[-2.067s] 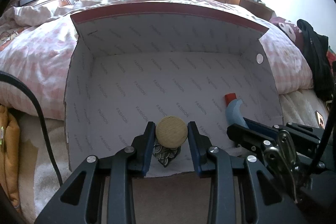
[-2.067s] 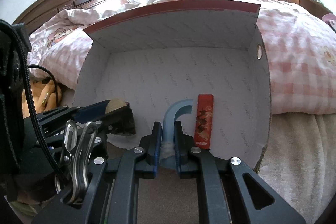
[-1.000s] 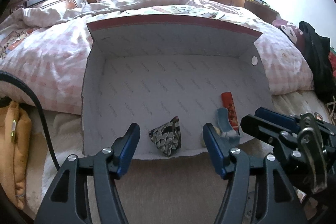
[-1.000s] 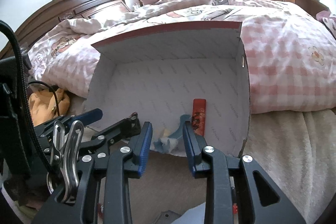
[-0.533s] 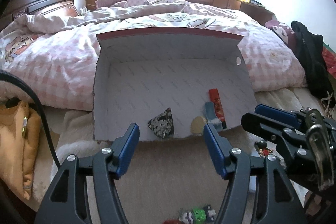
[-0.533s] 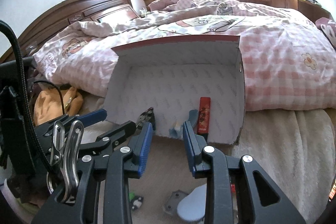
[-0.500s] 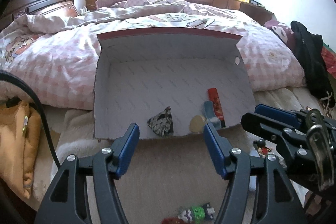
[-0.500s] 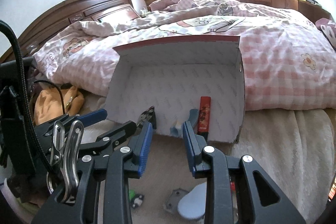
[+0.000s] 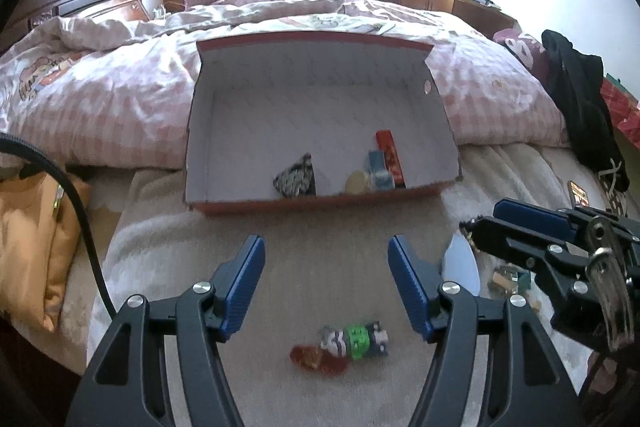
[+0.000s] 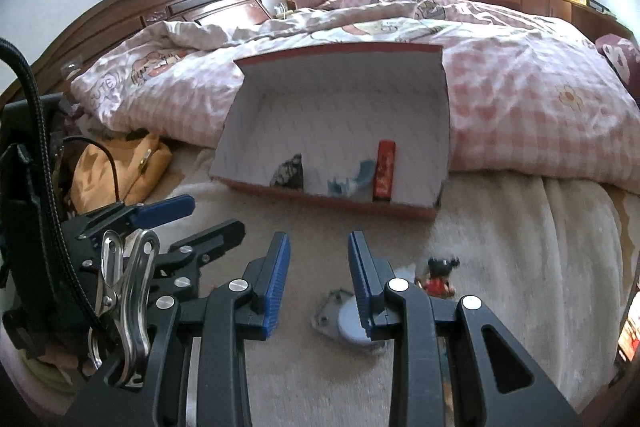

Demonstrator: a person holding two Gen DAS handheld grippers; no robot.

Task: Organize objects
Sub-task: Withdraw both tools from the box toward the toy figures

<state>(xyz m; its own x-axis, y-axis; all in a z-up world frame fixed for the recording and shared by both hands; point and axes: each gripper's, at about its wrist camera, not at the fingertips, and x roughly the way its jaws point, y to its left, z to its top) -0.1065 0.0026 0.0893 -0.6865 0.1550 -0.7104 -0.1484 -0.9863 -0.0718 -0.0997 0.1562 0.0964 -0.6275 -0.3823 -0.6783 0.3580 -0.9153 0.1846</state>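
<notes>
Both jaws are standing apart and empty now: the left gripper [image 9: 326,285] and right gripper [image 10: 318,277] are pulling back from the box [image 9: 320,205], leaving the wooden disc [image 9: 357,182] and blue hook [image 10: 352,181] inside, so the next toys are waiting.

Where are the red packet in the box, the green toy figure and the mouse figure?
red packet [image 10: 384,169], right wrist view, middle of its face.
green toy figure [image 9: 357,340], left wrist view, its green middle.
mouse figure [image 10: 439,275], right wrist view, its red body.

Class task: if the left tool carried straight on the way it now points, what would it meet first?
Probably bare blanket: the left tool points down at it, short of the box. Depth is uncertain.
</notes>
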